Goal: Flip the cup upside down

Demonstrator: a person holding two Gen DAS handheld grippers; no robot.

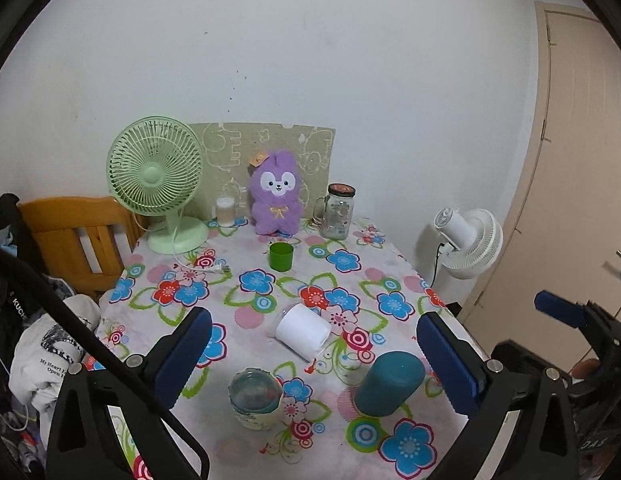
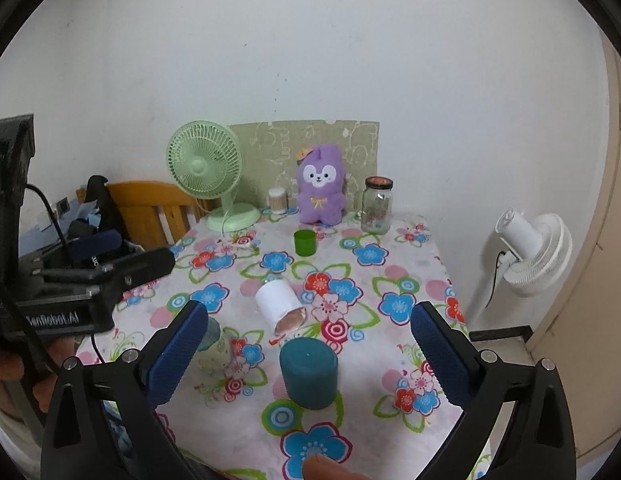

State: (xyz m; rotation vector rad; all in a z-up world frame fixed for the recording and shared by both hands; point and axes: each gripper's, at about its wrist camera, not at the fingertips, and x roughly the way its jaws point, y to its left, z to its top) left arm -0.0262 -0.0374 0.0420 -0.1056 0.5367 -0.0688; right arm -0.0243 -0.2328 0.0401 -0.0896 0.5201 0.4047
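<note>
Both blue-padded grippers, left gripper (image 1: 314, 354) and right gripper (image 2: 309, 344), gape wide and empty above the upside-down teal plastic cup (image 2: 309, 374), the white paper cup (image 2: 280, 305) lying on its side just behind it.

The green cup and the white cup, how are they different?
The green cup stands upright with its mouth facing up; the white cup lies tipped on its side. The green cup sits far back near the purple plush toy; the white cup lies mid-table, closer to the grippers. The green cup looks smaller and shorter than the white one. Both rest on the flowered tablecloth, untouched.
</note>
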